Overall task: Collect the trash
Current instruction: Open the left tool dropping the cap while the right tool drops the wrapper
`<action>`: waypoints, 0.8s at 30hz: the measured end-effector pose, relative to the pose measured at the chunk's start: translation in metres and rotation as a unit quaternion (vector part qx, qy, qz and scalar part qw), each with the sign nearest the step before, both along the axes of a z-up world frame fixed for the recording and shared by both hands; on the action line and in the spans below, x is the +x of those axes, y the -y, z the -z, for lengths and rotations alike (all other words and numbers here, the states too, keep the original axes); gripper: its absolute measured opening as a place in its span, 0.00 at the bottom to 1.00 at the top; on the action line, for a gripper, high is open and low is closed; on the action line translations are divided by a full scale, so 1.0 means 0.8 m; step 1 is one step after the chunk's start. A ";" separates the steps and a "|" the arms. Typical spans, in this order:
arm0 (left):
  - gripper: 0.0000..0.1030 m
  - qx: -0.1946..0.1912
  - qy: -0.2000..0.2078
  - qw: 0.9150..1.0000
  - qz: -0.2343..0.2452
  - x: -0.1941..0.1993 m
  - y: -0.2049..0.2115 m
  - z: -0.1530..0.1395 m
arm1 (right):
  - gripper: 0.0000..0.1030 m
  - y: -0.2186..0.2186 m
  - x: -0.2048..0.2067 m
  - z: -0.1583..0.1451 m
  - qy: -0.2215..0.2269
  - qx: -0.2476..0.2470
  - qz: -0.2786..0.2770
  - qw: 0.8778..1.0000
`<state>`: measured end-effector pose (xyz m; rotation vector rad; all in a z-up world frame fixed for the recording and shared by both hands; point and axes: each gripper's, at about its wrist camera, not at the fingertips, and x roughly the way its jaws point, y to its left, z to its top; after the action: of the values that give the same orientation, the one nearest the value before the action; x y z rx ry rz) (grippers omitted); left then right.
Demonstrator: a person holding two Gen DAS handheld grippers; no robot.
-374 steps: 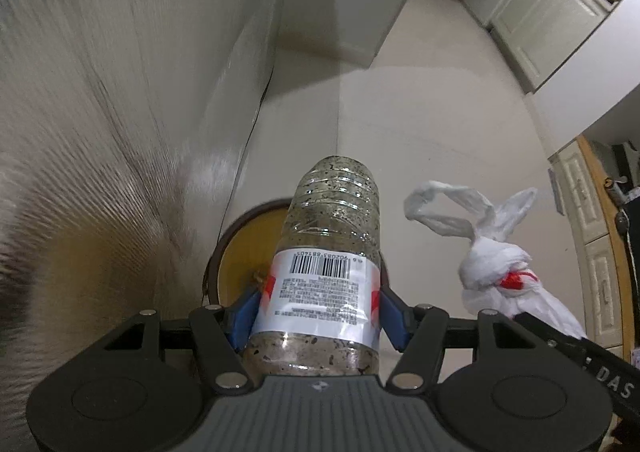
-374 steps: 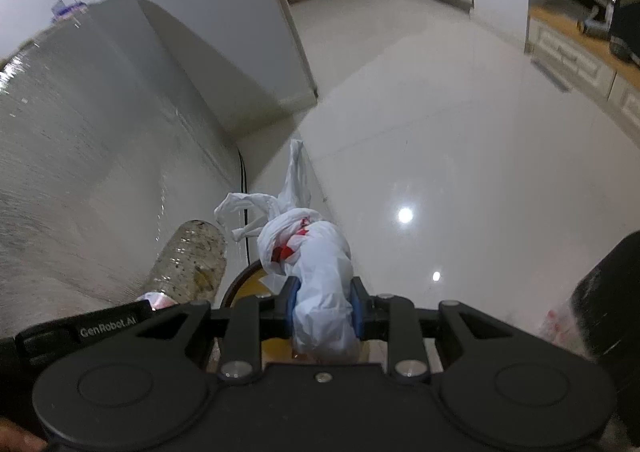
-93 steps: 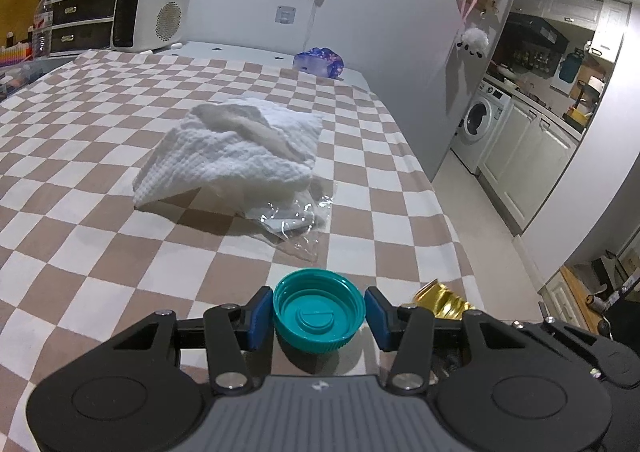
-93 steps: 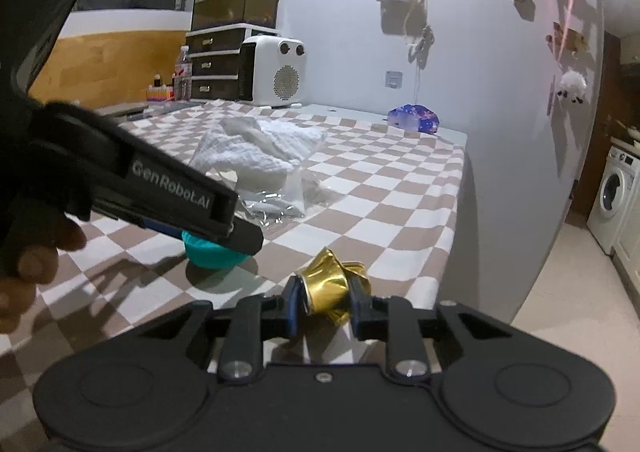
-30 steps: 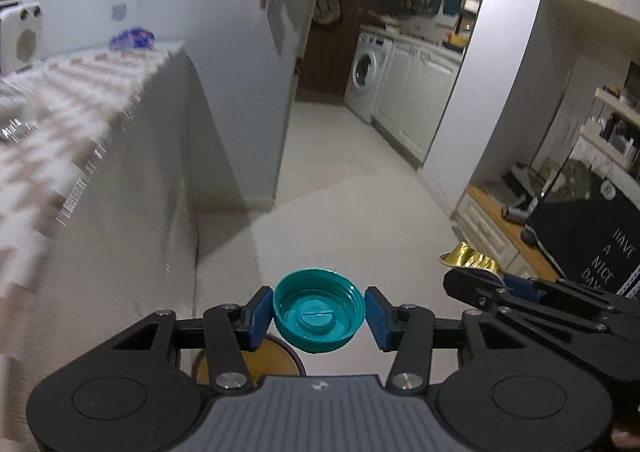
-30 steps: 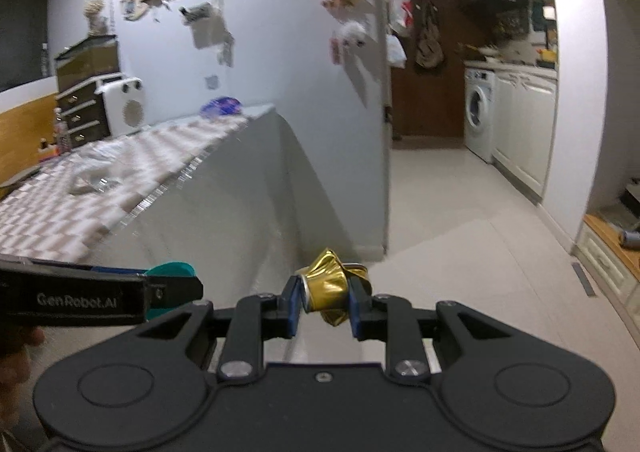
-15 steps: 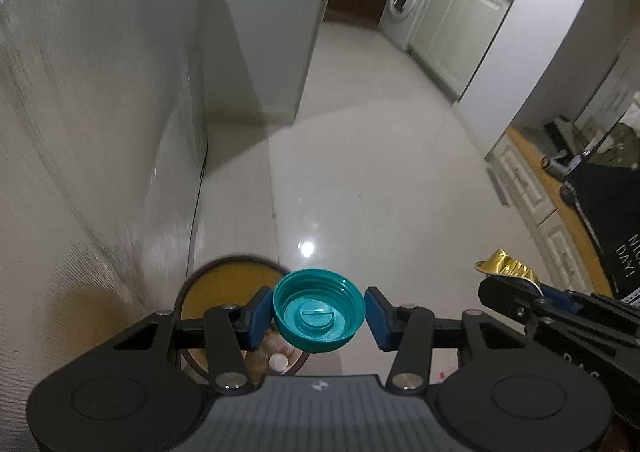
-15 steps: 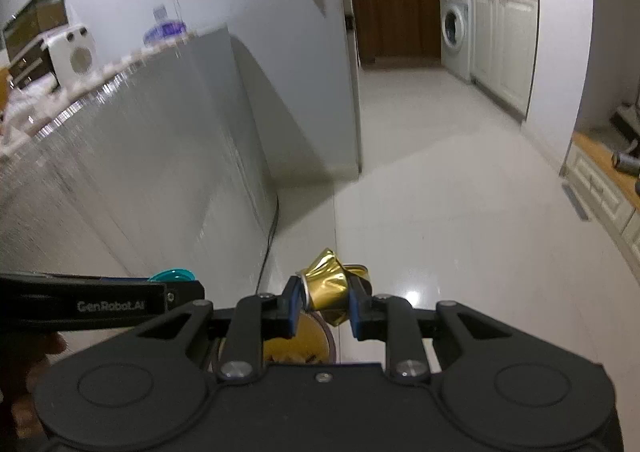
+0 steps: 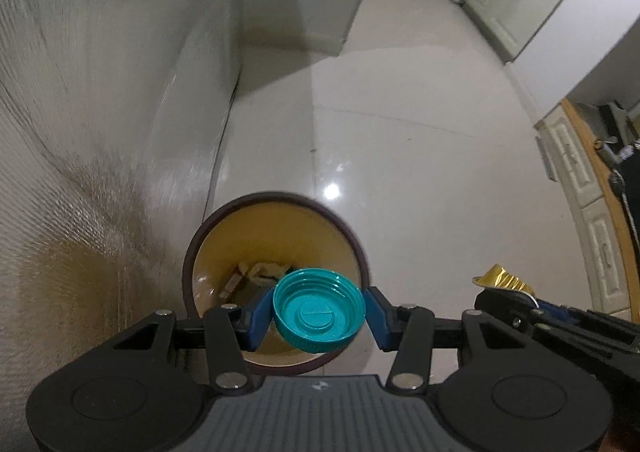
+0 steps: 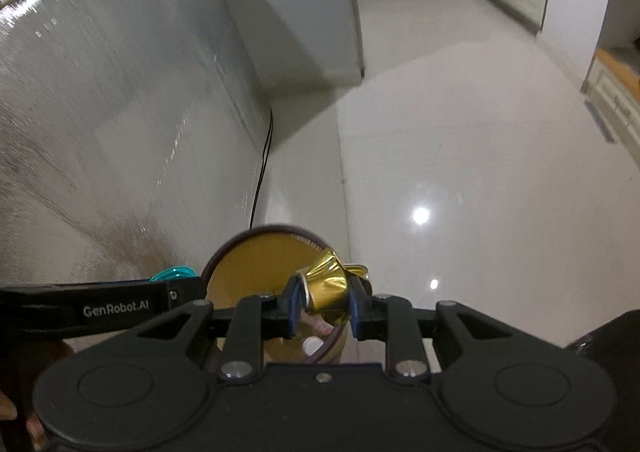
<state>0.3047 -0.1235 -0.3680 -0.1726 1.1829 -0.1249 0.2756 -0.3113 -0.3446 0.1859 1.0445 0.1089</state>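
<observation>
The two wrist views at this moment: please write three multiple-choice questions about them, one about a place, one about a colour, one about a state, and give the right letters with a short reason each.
1. Where is the teal cap in the left wrist view?
A. over the open trash bin
B. flat on the floor
C. on a table

2. What colour is the crushed can in the right gripper?
A. red
B. gold
C. blue

3. How is the left gripper now?
A. open and empty
B. shut on a bottle
C. shut on the cap

Answers: 1 A, the bin's mouth shows directly behind the cap. 2 B, its foil-like surface shines gold. 3 C, both blue pads press the cap's sides.
</observation>
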 end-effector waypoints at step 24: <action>0.78 0.014 -0.097 0.995 -0.036 0.040 -0.036 0.120 | 0.37 -0.059 0.112 0.111 -0.080 0.073 0.005 0.994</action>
<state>0.3369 -0.0950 -0.4643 -0.2064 1.3687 -0.0291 0.3649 -0.2639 -0.4336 0.3364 1.1956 0.1634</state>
